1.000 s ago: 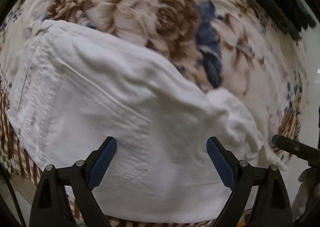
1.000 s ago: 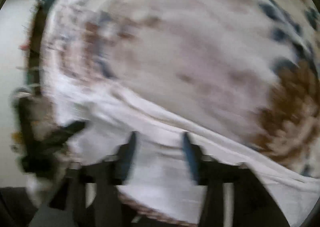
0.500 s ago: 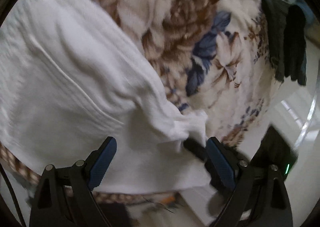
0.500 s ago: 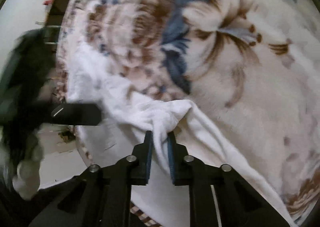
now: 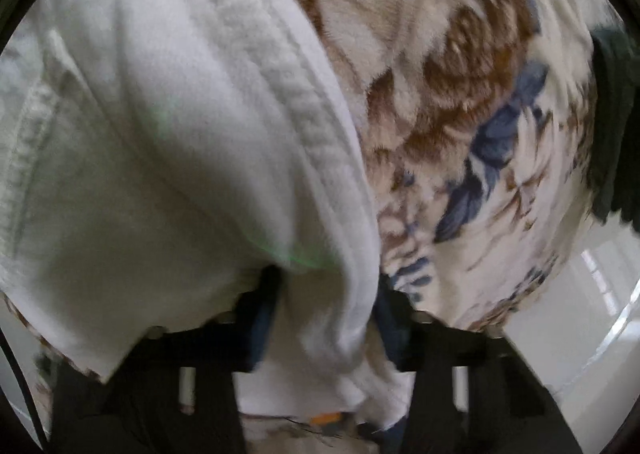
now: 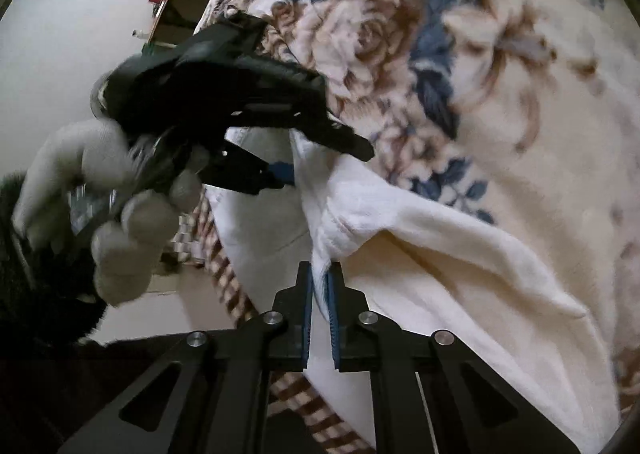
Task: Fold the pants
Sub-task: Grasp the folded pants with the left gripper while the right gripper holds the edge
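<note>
White pants (image 5: pixel 160 134) lie on a floral blanket (image 5: pixel 460 94). In the left wrist view my left gripper (image 5: pixel 324 318) has its jaws closed in on a thick bunch of the pants' edge, which drapes over the fingers. In the right wrist view my right gripper (image 6: pixel 319 286) is shut on a pinched corner of the white pants (image 6: pixel 420 254) and lifts it. The left gripper (image 6: pixel 312 158), held by a gloved hand (image 6: pixel 100 206), shows at the left of that view, gripping the same raised edge.
The floral blanket (image 6: pixel 480 54) covers the surface, with a brown checked border (image 6: pixel 224 266) at its near edge. A dark garment (image 5: pixel 616 126) lies at the right edge. Pale floor (image 5: pixel 580 314) lies beyond the edge.
My left gripper went from wide open to closed on the pants' edge. My right gripper stays shut on the corner. Both have raised the fabric off the blanket.
</note>
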{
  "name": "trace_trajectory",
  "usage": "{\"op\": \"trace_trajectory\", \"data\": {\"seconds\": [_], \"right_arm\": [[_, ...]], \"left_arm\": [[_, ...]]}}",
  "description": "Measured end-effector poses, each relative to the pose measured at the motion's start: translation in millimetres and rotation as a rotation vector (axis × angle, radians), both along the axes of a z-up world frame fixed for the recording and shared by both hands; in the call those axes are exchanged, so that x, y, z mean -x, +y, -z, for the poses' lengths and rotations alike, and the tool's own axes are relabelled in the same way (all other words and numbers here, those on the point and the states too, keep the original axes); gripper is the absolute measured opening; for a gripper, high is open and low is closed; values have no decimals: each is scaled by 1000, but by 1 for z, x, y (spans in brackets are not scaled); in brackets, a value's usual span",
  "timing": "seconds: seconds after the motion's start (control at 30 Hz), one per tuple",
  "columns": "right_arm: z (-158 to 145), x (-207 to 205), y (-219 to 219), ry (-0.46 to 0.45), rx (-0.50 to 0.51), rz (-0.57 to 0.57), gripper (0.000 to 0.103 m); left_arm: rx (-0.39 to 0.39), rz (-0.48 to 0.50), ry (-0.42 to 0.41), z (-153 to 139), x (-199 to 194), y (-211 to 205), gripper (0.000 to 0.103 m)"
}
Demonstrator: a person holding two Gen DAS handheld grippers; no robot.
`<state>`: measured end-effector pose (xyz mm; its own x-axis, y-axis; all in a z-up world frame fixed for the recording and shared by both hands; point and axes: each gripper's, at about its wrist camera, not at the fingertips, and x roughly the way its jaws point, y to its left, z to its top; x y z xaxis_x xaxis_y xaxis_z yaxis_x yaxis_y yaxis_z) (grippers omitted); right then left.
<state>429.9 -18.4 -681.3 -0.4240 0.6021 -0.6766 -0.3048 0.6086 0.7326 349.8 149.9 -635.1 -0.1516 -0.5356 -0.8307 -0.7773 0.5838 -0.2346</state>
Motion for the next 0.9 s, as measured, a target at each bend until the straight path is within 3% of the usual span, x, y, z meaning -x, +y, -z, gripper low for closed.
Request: {"op": "trace_trajectory", "data": {"seconds": [0.07,0.1,0.13,0.2,0.3,0.4,0.63,0.67,0.7,0.77,0.83,0.9], "right_arm": [[14,-7,-11,89,-12,75,16],[25,-12,-20,171,-33,131,33],[31,-15,-26,201,-33,156,58],[45,-21,-40,276,-54,246,66],[58,-28,-55,385,-130,352,67],[71,-32,-48,483,-190,386,67],[129,-25,8,701,-176,399,66],[134,-26,12,716,-192,417,64],[135,-29,13,726,-218,451,46],[131,-36,11,742,-239,472,31],[116,-57,-10,697,-293,549,30],[107,-68,-23,660,-277,551,30]], "left_arm": [[-22,54,-38,-5,1,-6,24],[-30,67,-54,-8,2,-6,23],[-28,67,-61,-9,3,-6,22],[-23,52,-65,-10,2,-6,21],[-6,27,-73,-18,3,-7,21],[5,23,-86,-27,3,-7,21],[-2,2,-122,-44,4,8,19],[0,-7,-129,-45,3,13,23],[-7,-21,-127,-44,4,16,27],[-34,-48,-131,-44,7,25,31],[-17,-67,-155,-44,9,31,40],[-42,-46,-170,-49,6,30,43]]}}
